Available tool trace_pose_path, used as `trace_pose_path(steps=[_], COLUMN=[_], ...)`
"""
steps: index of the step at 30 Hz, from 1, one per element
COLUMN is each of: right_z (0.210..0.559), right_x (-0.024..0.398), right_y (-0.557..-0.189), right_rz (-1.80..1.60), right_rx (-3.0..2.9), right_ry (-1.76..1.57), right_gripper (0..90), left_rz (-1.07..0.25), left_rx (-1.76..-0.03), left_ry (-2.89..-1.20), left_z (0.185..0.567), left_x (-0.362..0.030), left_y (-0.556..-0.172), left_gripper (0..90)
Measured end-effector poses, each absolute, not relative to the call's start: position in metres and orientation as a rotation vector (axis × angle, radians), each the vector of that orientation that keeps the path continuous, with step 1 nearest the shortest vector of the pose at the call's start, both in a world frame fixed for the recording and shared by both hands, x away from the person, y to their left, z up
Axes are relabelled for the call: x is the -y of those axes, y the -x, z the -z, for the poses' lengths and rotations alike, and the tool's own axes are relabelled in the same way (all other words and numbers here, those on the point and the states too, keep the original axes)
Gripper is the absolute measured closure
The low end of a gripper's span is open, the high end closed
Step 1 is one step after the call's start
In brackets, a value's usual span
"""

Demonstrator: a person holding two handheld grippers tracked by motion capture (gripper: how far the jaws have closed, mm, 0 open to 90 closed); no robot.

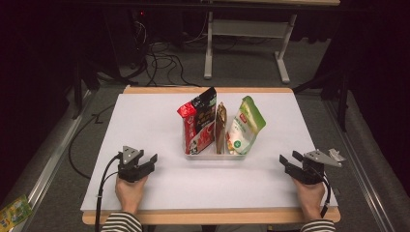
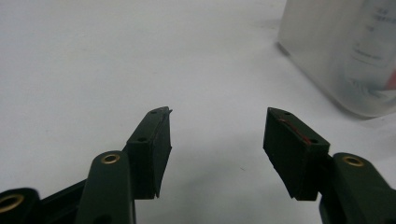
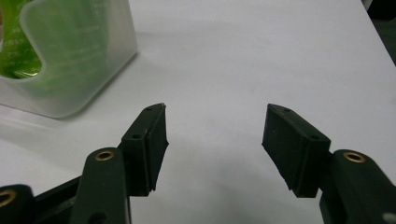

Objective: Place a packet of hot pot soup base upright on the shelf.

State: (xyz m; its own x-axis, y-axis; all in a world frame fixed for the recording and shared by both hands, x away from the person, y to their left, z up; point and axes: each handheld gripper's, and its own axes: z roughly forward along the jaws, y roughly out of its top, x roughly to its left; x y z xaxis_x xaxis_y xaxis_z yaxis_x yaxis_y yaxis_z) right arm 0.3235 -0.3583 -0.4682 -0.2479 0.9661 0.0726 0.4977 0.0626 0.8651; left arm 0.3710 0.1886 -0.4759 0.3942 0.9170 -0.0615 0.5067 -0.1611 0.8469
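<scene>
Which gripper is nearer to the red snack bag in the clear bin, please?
Left. The left gripper sits just left of the red snack bag; the right gripper lies beyond the green bag, farther off.

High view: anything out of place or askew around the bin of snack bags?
One thing: a green packet lies on the floor, left of the table. In the clear bin, the three bags stand leaning, nothing spilled.

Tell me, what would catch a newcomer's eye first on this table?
Probably the clear plastic bin at the middle of the white table, with three snack bags standing in it: a red and black bag on the left, a thin brown packet in the middle, a green and white pouch on the right. Either side, near the front edge, the left gripper and right gripper rest with jaws open and empty.
</scene>
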Motion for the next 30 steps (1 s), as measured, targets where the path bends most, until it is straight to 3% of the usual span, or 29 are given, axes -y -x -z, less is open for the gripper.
trace_pose_path(steps=[30], right_z=[0.475], right_x=[0.357], right_y=[-0.328], right_rz=[-1.049], right_rx=[-1.758], right_ry=[-1.484], right_gripper=[40.6], left_rz=[-0.65], left_rx=[-1.282], left_ry=[-1.797], left_z=[0.483], left_x=[-0.192], left_y=[-0.383], left_gripper=[38.4])
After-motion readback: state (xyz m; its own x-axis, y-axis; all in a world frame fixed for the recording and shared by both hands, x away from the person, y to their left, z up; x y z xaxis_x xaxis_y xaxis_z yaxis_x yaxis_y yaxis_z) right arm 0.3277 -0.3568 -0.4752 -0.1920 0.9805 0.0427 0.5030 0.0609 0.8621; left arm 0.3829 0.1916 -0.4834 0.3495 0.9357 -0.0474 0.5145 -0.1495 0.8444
